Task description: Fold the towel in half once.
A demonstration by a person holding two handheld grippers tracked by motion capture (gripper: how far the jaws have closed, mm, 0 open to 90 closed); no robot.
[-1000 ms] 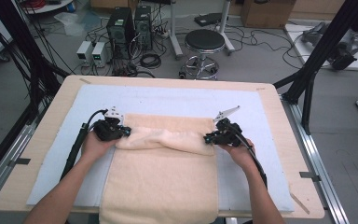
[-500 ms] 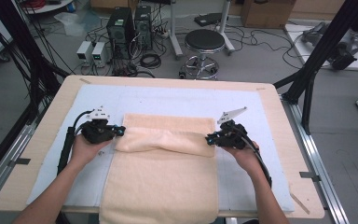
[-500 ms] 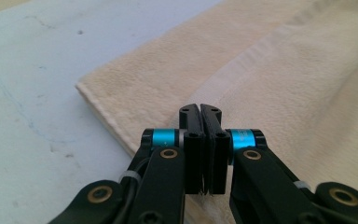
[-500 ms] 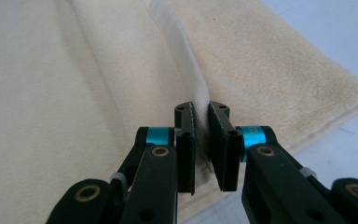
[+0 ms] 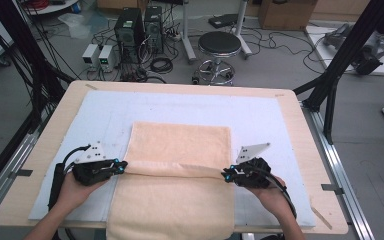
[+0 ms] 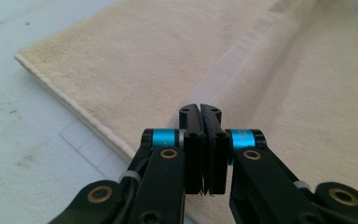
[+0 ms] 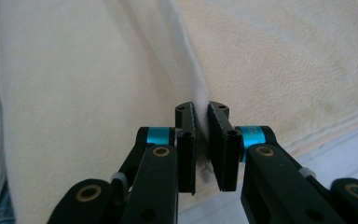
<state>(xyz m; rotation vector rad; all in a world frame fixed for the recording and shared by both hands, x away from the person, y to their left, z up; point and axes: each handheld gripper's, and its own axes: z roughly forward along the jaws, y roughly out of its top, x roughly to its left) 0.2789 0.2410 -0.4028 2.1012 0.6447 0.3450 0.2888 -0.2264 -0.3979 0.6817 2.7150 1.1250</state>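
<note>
Workshop floor, grey, strewn with cables; a round black stool [image 5: 220, 44] and computer towers [image 5: 139, 25] are seen beyond the far table edge. Wooden table [image 5: 290, 107], covered by a pale blue mat [image 5: 105, 112].

Left gripper [image 5: 121, 165]: jaws pressed together; a pinch on the towel's [image 5: 180, 145] left edge is suggested, though cloth between the jaws cannot be told in its own view. Right gripper [image 5: 225, 175]: jaws closed on a raised fold of towel, cloth visibly pinched between them.

Towel: cream terry, laid at mat centre, a fold ridge stretched between both grippers, its near end draped over the table's near edge.

Black frame struts [image 5: 340, 65] are seen at the right.
</note>
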